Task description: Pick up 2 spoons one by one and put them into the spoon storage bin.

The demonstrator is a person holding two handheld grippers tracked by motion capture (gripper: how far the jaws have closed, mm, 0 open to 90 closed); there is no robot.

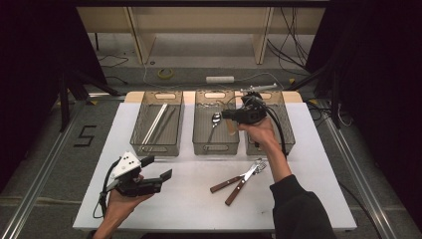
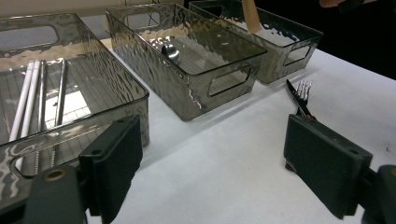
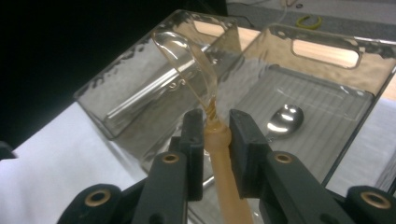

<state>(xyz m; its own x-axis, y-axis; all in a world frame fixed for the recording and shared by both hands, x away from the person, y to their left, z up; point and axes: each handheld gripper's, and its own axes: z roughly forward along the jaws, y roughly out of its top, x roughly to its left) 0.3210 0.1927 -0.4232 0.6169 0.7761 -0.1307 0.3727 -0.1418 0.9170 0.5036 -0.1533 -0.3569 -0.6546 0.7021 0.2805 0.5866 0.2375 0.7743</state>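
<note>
Sorting partway done: chopsticks (image 2: 28,93) binned ahead of the left tongs (image 2: 215,140), metal spoon (image 3: 285,119) binned just beyond the right tongs (image 3: 215,121). Right tongs clamped on an amber spoon (image 3: 187,60), held bowl-up over the middle bin (image 1: 215,148). Left tongs gaping, empty. Left to sort: knife and fork (image 1: 244,177), lying between both tongs.

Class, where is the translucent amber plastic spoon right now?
The translucent amber plastic spoon is clamped in the right gripper, held above the middle clear bin containing a metal spoon.
</note>
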